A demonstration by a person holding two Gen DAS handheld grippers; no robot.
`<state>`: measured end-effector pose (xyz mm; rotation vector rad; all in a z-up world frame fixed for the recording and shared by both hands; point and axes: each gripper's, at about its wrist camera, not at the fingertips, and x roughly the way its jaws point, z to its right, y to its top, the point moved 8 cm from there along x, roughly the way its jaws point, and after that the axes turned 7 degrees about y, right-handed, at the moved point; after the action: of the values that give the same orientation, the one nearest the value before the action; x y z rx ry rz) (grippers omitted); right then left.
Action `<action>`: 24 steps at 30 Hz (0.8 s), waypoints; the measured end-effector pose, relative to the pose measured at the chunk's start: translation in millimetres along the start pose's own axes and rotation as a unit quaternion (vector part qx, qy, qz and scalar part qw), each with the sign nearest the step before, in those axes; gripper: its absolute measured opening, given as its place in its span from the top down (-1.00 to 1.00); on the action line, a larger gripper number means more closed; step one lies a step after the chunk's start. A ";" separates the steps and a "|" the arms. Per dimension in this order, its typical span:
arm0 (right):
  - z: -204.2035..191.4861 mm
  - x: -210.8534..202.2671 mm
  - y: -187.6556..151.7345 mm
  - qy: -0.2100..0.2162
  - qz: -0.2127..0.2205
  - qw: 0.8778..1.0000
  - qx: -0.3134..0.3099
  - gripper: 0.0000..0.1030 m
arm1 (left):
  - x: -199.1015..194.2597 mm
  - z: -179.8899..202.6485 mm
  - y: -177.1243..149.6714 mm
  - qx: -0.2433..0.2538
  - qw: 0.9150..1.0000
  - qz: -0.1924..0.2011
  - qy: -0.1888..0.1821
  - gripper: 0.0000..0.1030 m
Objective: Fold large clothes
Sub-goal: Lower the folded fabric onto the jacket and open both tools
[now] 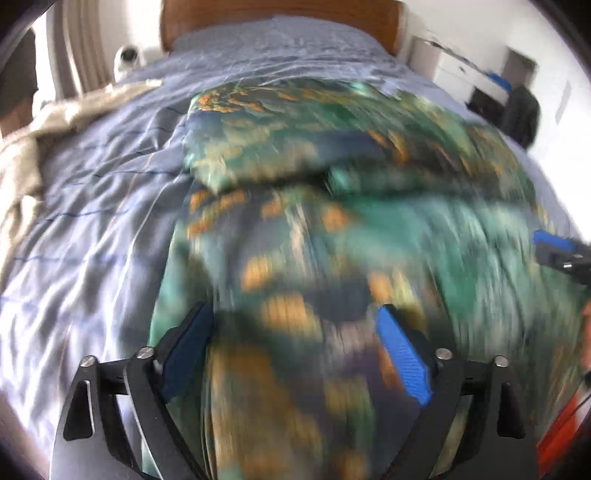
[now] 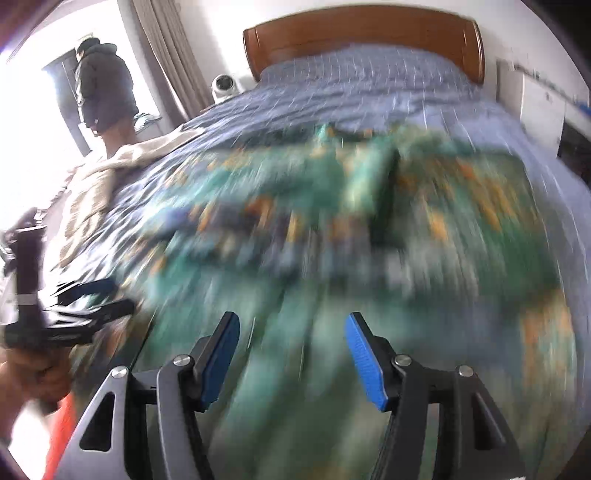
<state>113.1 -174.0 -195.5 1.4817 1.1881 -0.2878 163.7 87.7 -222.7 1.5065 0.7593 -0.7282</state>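
Observation:
A large green garment with orange and dark blue print lies on the bed, partly folded, with a folded layer across its far half; it also fills the right wrist view, blurred by motion. My left gripper is open just above the garment's near part, with cloth between and below its fingers. My right gripper is open over the near part too. The right gripper shows at the right edge of the left wrist view. The left gripper shows at the left of the right wrist view.
The bed has a blue-grey checked cover and a wooden headboard. A beige garment lies at the bed's left edge. A person in dark clothes stands by the window. White furniture stands at the right.

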 end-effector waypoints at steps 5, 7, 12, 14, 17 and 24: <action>17.3 -42.2 -83.2 -0.062 -0.009 0.998 0.010 -0.22 | -30.5 8.9 -33.0 -0.001 0.999 0.025 0.029 -0.87; 19.6 -49.3 -93.8 -0.056 0.019 0.998 0.023 -0.29 | -31.0 15.4 -38.6 -0.012 0.999 0.031 0.013 -0.94; 22.0 -26.9 -101.3 -0.090 0.025 0.996 -0.005 -0.38 | -23.2 25.3 -38.8 0.024 0.999 0.017 0.029 -0.96; 19.5 -27.5 -98.0 -0.093 0.014 0.996 -0.009 -0.39 | -33.7 20.1 -38.3 0.023 1.000 0.011 0.016 -0.95; 18.1 -36.8 -98.9 -0.078 0.003 0.997 -0.007 -0.39 | -50.0 -0.1 -56.0 0.015 1.000 -0.005 0.026 -0.95; 40.7 -123.6 -116.0 -0.089 0.056 0.993 0.052 -0.39 | -106.2 -66.6 -76.9 -0.054 0.997 0.016 0.049 -0.97</action>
<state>-16.7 -290.2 -186.8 1.5720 0.9573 -0.4012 40.0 152.9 -177.3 1.4606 0.8338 -0.5832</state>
